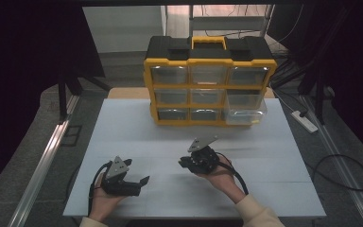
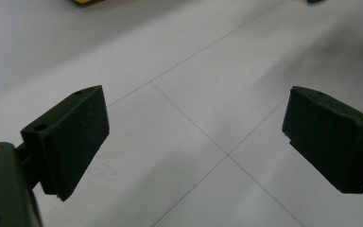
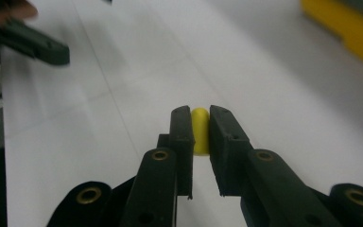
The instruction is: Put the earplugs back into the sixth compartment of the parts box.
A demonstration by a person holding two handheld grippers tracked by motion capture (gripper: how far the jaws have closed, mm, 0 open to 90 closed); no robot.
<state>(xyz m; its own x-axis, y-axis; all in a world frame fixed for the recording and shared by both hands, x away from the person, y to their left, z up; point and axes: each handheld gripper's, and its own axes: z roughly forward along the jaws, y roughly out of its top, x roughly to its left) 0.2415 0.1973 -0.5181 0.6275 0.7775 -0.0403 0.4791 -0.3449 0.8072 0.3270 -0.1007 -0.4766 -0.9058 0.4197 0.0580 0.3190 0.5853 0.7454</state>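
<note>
Pinching a small yellow piece [image 3: 200, 128], the right gripper [image 3: 199, 124] has its two black jaws drawn in narrow against it, one on each side. The piece is smooth, rounded at its top end and plain yellow; only the strip between the jaws shows, so its full shape cannot be told. It sits right at the jaw tips, raised above the white table [image 1: 123, 127].

In the high view the right gripper [image 1: 194, 161] is held in the person's right hand [image 1: 220, 176] near the middle of the table, a little toward the near edge, with its grey plate tilted up. The left gripper [image 1: 142, 182] lies toward the near left corner, held in the left hand [image 1: 101, 198], well apart from the right one. Its jaws stand wide apart with nothing between them, and in its own view the left gripper [image 2: 196, 137] looks down on bare table crossed by thin lines.

At the far edge of the table stands a yellow and black organiser box [image 1: 210, 61] with clear drawers; the lower right drawer [image 1: 246, 115] is pulled out.
</note>
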